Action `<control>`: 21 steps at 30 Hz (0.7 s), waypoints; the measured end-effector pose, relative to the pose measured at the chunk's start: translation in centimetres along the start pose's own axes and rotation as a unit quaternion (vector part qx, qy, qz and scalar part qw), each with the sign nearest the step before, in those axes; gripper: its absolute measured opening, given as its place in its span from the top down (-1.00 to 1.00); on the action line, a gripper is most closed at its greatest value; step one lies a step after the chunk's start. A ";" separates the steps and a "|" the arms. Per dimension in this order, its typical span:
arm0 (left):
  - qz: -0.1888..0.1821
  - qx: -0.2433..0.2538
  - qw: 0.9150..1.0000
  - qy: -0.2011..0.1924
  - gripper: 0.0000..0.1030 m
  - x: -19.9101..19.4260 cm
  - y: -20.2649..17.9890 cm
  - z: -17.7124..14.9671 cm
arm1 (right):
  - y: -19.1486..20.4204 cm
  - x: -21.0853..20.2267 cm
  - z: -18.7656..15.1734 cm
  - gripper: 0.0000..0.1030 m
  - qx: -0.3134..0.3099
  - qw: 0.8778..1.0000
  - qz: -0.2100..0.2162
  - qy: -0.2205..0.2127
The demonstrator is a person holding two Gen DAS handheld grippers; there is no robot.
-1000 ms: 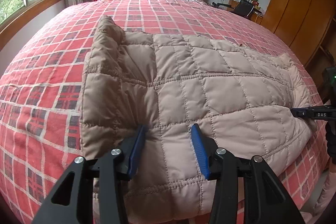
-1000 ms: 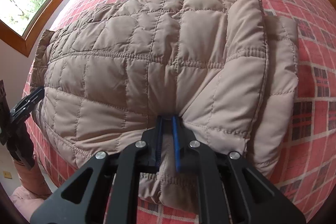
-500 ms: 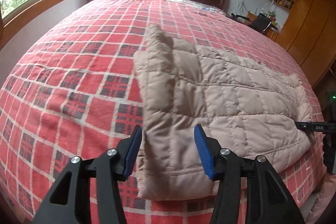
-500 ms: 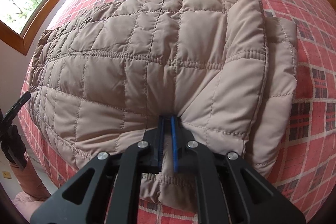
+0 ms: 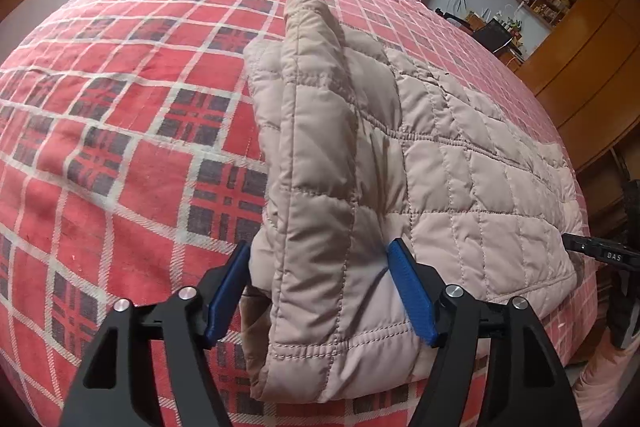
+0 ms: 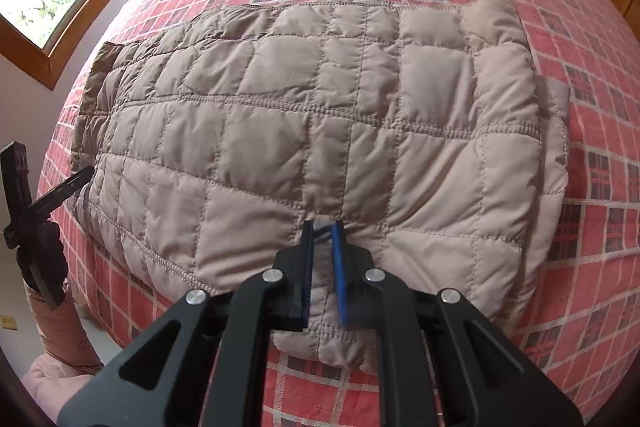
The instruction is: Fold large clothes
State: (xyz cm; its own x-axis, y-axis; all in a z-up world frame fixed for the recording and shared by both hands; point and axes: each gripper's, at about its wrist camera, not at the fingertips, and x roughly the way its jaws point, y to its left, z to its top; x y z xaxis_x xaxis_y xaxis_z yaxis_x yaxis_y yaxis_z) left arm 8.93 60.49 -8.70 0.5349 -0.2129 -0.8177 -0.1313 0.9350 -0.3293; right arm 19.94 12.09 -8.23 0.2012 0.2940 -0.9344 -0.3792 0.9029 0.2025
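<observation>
Left gripper (image 5: pixel 320 291) has shifted to the jacket (image 5: pixel 400 163) edge, jaws wide.

1. The jacket (image 5: pixel 440 163) is quilted beige cloth, puffy, with a faint sheen and stitched square panels.
2. The bedspread (image 5: pixel 120 131) is woven red plaid cloth, matt and slightly fuzzy.
3. The left gripper (image 5: pixel 320 291) has matt black plastic arms, blue ribbed pads (image 5: pixel 412 291) and shiny metal rivets.
4. The right gripper (image 6: pixel 322 267) looks the same.
5. The wardrobe (image 5: pixel 592 39) and window frame (image 6: pixel 52 39) are smooth varnished wood.
</observation>
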 end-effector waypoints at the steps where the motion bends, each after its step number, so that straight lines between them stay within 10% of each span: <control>1: -0.002 -0.001 1.000 0.002 -0.37 0.1 0.0 0.0 | 0.1 0.2 0.1 0.78 -0.001 1.000 -0.004 0.003; 10: -0.018 0.007 1.000 0.006 0.51 -0.1 -1.2 0.4 | -1.2 3.4 0.9 0.88 0.021 0.999 0.002 0.026; 21: -0.071 0.023 0.997 -0.020 0.64 -5.3 -5.7 2.9 | -2.6 3.0 0.9 0.89 0.038 0.999 0.016 0.029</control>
State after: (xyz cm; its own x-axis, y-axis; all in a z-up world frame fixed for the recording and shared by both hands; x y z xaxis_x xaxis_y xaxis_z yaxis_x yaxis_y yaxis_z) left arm 9.26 57.09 -1.16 0.5786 -0.3332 -0.7444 -0.0139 0.9086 -0.4174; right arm 22.34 10.95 -11.29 0.1370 0.3056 -0.9422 -0.3140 0.9155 0.2513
